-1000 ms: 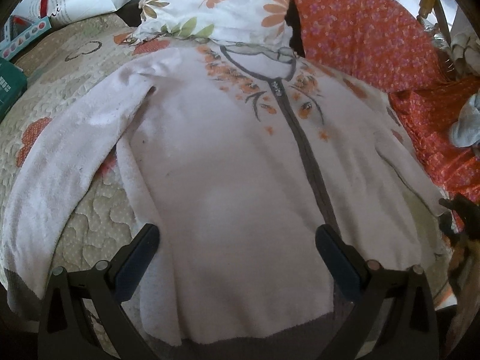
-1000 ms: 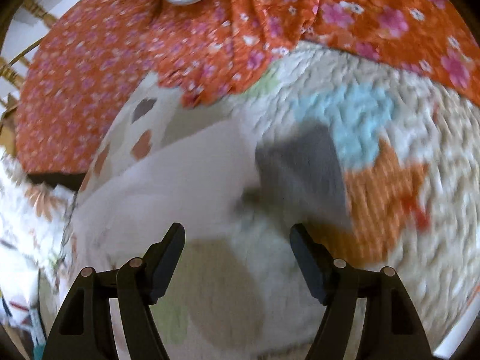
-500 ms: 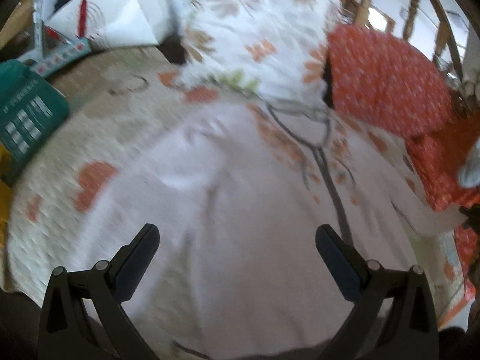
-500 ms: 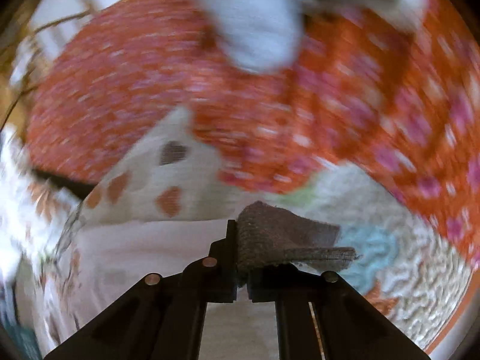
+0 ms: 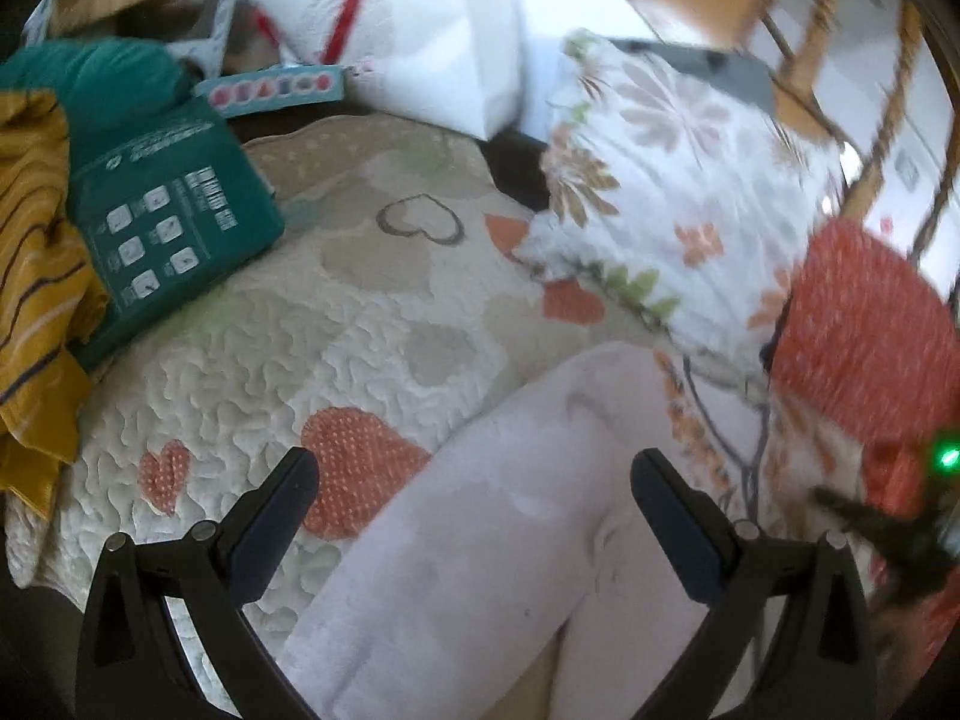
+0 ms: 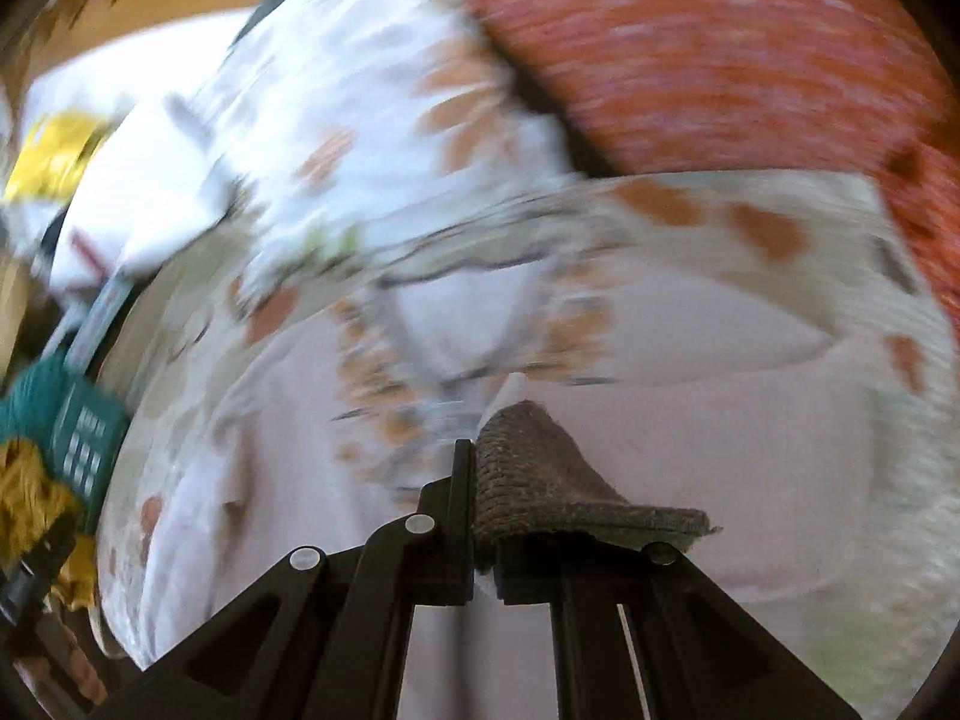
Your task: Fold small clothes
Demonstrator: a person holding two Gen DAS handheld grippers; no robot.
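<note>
A pale pink zip cardigan [image 5: 516,516] with orange flower embroidery lies face up on a quilted bedspread [image 5: 252,372]. In the left wrist view my left gripper [image 5: 474,516] is open and empty, hovering over the cardigan's left sleeve and shoulder. In the right wrist view my right gripper [image 6: 486,516] is shut on the grey cuff [image 6: 540,492] of the cardigan's other sleeve and holds it above the cardigan's chest [image 6: 690,438], near the zip and neckline. The right wrist view is motion-blurred.
A floral pillow [image 5: 678,192] and an orange flowered cushion [image 5: 870,324] lie beyond the collar. A green box [image 5: 168,222] and yellow striped cloth [image 5: 36,276] sit at the left. White bags [image 5: 432,36] stand behind. A wooden headboard [image 5: 840,30] is at the back right.
My right gripper has carried the grey cuff from the bed's right side over onto the cardigan's chest. My left gripper has swung left, from over the body to over the left sleeve.
</note>
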